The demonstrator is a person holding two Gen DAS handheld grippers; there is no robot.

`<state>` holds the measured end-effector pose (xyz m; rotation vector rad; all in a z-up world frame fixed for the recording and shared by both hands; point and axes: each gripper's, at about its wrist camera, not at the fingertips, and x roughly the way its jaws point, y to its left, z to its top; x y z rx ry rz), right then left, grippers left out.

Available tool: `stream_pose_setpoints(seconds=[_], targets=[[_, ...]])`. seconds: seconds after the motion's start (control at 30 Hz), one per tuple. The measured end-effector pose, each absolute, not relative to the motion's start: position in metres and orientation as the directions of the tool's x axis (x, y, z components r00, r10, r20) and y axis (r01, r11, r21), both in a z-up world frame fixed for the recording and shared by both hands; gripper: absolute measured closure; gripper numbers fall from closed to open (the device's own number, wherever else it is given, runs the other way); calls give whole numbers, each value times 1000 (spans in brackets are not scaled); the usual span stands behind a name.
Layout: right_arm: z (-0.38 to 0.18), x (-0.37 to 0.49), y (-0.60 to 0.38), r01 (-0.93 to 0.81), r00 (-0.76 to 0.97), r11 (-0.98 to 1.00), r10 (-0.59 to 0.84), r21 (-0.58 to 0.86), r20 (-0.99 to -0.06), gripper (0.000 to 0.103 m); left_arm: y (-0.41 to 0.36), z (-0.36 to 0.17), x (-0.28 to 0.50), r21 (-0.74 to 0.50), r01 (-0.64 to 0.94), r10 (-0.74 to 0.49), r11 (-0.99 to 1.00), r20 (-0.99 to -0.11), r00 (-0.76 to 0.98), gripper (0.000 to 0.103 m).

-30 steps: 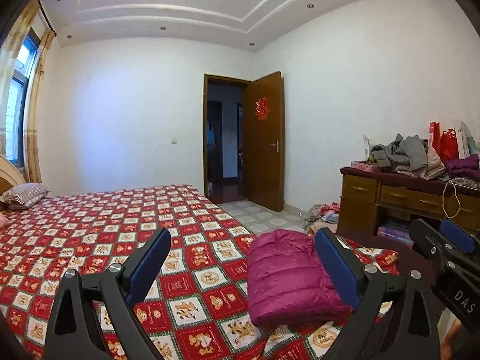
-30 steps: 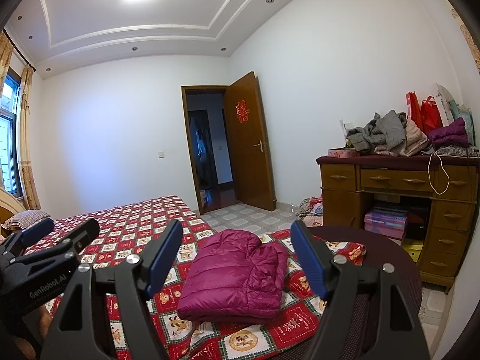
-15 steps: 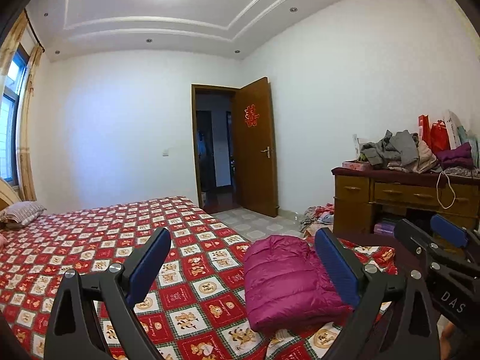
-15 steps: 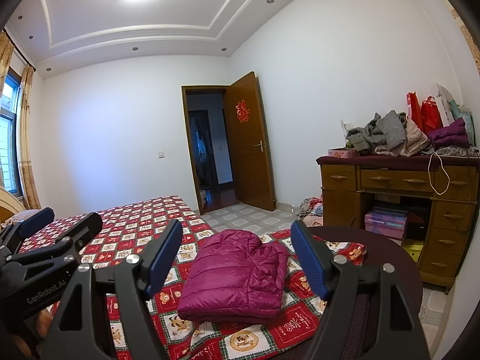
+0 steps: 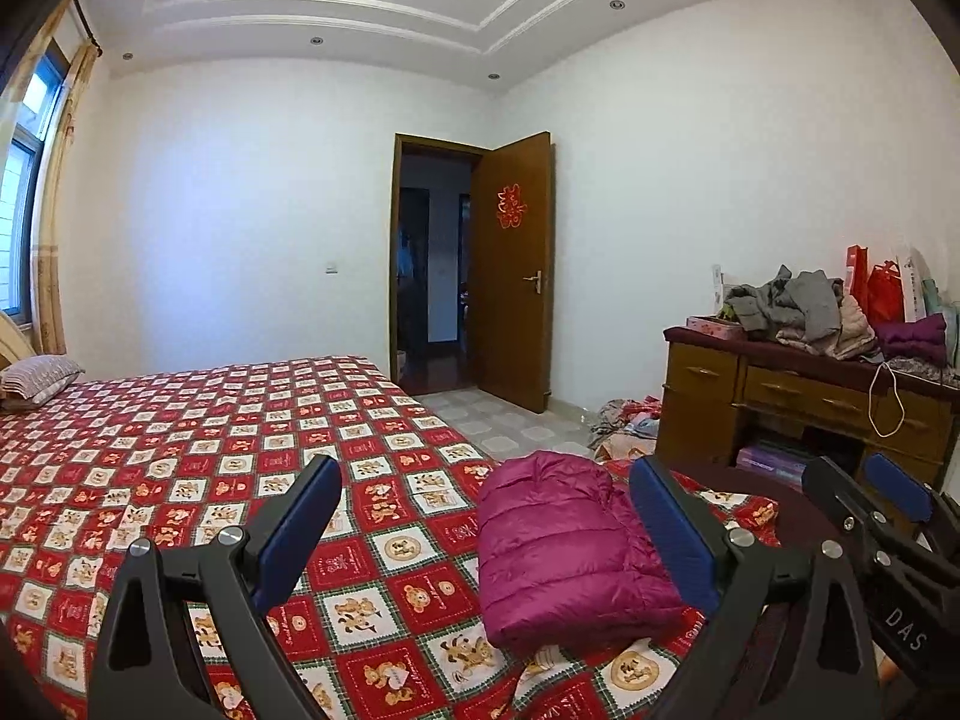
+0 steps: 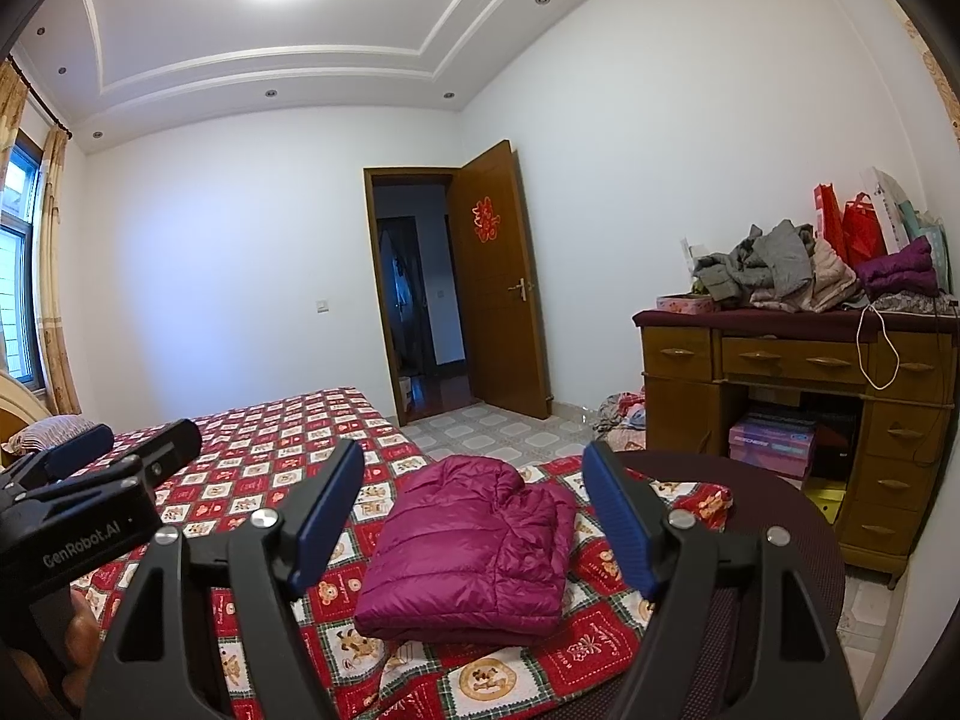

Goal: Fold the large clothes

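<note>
Closest in, the left gripper (image 5: 486,522) is held above the bed with its blue pads spread wide and nothing between them. The right gripper (image 6: 474,510) is the same story: jaws wide apart, empty, held clear of the fabric. Each one shows at the edge of the other's view, the right one at the near right of the left view, the left one at the near left of the right view.

Just beyond the fingertips lies the magenta puffer jacket (image 6: 474,546), folded into a compact rectangle, resting flat on the red checked bedspread (image 5: 198,462) near the bed's near right corner. Neither gripper touches it.

Right of the jacket, a dark round seat (image 6: 780,516) sits at the bed's edge. Further right stands a wooden desk (image 6: 792,360) with a heap of clothes (image 6: 774,264) and red bags on top. A striped pillow (image 5: 39,375) lies far left. At the far wall, the brown door (image 6: 498,282) stands open.
</note>
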<state>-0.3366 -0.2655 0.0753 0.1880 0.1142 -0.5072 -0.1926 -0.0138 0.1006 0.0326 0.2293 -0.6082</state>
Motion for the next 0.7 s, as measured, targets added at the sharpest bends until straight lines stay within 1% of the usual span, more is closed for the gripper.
stream_pose_setpoints(seconds=[0.17, 0.37, 0.47, 0.7], targets=[[75, -337, -267, 491, 869, 857, -469, 155, -160, 25, -16, 99, -194, -6, 558, -545, 830, -221, 809, 6], [74, -337, -270, 493, 867, 856, -470, 156, -164, 25, -16, 97, -191, -16, 550, -538, 835, -227, 812, 6], [74, -337, -271, 493, 867, 855, -469, 158, -167, 20, -16, 95, -186, -24, 545, -534, 838, -246, 809, 6], [66, -333, -281, 502, 860, 847, -470, 172, -198, 20, -15, 87, -171, -31, 527, -511, 849, -300, 806, 6]])
